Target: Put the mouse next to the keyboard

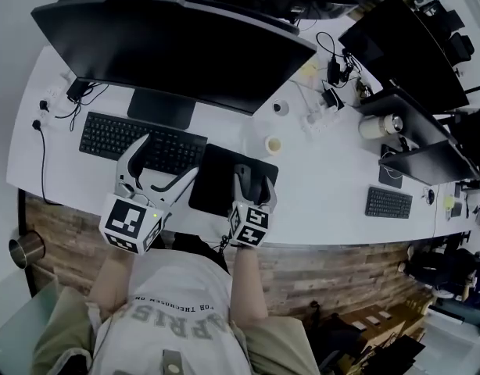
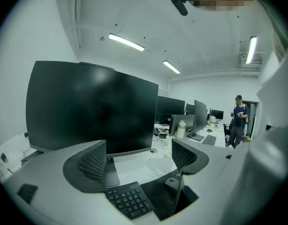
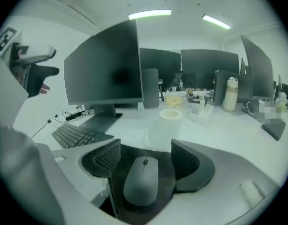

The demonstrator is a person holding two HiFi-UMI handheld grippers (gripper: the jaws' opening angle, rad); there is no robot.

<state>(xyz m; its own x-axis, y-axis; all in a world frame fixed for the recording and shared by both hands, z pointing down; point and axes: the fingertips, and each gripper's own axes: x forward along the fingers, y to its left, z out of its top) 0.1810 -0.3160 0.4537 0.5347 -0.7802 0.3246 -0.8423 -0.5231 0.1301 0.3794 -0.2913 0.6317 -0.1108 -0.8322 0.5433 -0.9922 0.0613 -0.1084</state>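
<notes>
Two grippers, both w/ jaws apart. The right gripper sits low over the black mouse pad, lower centre of the head view. The grey mouse lies flat on that pad, directly btwn its jaws. In the right gripper view the mouse fills the lower centre of the frame, scroll wheel toward the top, w/ a sliver of dark pad showing on each side, so neither pad is pressing on it.

The left gripper holds nothing. It hangs over the right end of the keyboard, tilted up toward the monitor. The number keys show at the bottom of the left gripper view.

In the head view the pad's left edge is just beside the keyboard's right end, both on the white desk. A pale cup stands beyond the pad, apart from it.
</notes>
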